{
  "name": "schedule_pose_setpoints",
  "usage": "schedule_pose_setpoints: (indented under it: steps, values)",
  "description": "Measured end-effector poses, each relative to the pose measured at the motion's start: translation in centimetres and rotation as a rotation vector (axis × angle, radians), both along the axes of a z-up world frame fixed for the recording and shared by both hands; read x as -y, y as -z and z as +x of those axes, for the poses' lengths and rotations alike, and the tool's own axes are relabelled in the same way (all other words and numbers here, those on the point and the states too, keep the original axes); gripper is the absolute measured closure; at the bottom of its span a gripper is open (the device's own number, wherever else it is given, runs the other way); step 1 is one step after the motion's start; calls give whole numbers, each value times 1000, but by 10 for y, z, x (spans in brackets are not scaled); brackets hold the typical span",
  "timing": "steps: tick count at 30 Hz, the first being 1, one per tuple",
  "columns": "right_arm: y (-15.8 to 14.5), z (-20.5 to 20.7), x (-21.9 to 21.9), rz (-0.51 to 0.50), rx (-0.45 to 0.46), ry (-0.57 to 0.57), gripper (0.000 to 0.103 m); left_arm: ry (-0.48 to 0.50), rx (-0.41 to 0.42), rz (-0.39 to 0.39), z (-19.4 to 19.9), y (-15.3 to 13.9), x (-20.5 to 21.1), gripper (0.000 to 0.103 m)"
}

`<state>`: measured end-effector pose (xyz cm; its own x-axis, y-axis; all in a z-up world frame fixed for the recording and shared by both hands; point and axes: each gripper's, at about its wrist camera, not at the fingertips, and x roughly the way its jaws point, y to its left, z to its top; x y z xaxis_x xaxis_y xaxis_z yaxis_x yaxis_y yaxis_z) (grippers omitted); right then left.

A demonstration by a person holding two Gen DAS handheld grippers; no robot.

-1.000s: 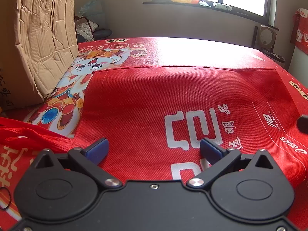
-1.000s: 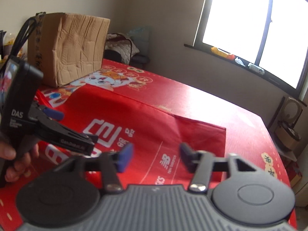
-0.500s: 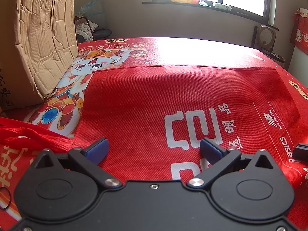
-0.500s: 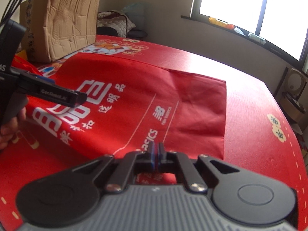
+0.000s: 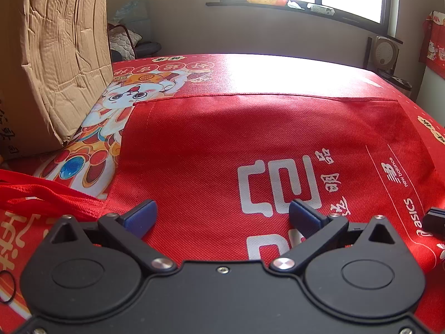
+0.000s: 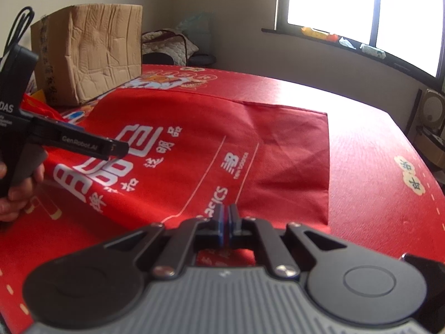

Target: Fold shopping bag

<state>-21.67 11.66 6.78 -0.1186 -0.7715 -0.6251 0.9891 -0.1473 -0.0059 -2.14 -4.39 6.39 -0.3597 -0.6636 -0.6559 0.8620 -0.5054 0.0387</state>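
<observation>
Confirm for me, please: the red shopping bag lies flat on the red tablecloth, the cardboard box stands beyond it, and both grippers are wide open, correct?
Not quite. Only the left gripper is wide open; the right gripper is shut, its blue pads pressed together, as the right wrist view shows. The rest holds: the red shopping bag lies flat on the red tablecloth, with the cardboard box beyond it.
</observation>
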Motion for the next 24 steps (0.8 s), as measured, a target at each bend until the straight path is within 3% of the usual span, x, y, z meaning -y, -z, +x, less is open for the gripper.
schedule_pose_setpoints:
  steps: [6,10,12,15,20,24]
  values:
    - [0,-2,0,-2,20,10,100,32,-1,35,5,-4,6,1]
    - [0,-13,-1,-7,89,8,100,35,-29,105,24,-33,15,1]
    - [0,-18,0,-4,123,5,100,25,-62,98,38,-55,18,1]
    - [-1,-25,1,5,170,0,100,-1,-74,35,58,-95,26,1]
    - [-1,-43,3,20,296,6,100,-126,-90,-163,86,-165,41,1]
    - [0,-48,2,19,327,7,102,-142,-107,-199,96,-189,37,1]
